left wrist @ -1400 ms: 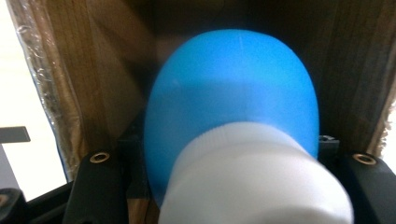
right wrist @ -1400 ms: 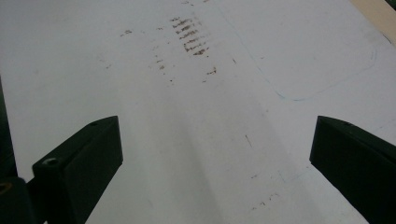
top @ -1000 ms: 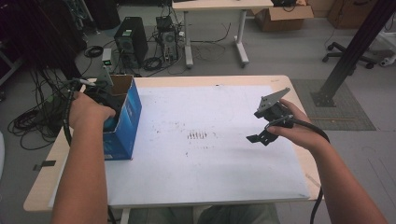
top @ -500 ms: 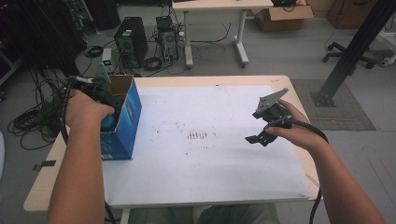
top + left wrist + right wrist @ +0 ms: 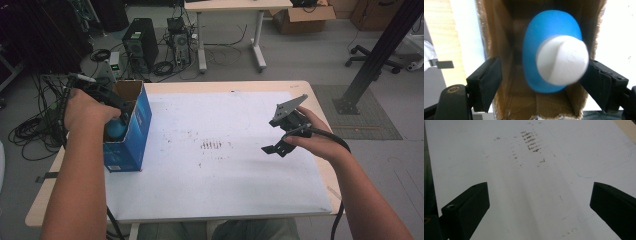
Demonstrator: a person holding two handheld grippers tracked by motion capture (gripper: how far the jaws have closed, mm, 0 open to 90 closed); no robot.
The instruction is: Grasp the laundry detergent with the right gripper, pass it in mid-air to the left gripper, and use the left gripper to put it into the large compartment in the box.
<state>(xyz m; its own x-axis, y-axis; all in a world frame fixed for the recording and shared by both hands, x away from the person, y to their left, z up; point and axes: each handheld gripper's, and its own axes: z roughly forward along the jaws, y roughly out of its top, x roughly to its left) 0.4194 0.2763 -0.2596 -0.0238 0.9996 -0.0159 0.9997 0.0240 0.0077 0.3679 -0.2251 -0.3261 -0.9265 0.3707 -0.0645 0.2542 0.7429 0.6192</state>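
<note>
While the left gripper (image 5: 541, 82) is held spread at the mouth of the blue box (image 5: 131, 131), at 9 o'clock on the table (image 5: 240, 86), its jaws should be centred on the white cap (image 5: 562, 59) before closing. One blue bottle (image 5: 551, 53) is contained inside, ungrasped. The right gripper (image 5: 541, 200) is kept released at 3 o'clock, holding nothing.

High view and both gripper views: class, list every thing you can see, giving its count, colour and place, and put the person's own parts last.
Table: one, light wood, centre.
White sheet: one, covering the tabletop, brown smudges mid-sheet.
Box: one, blue outside, brown inside, open, on the table's left part.
Blue object with white end: one, inside the box.
Second table: one, light, floor behind.
Computer tower: one, black, floor behind.
Cardboard carton: one, brown, far floor.
Left gripper: black, open, at the box opening.
Right gripper: black, open, above the sheet's right part.
</note>
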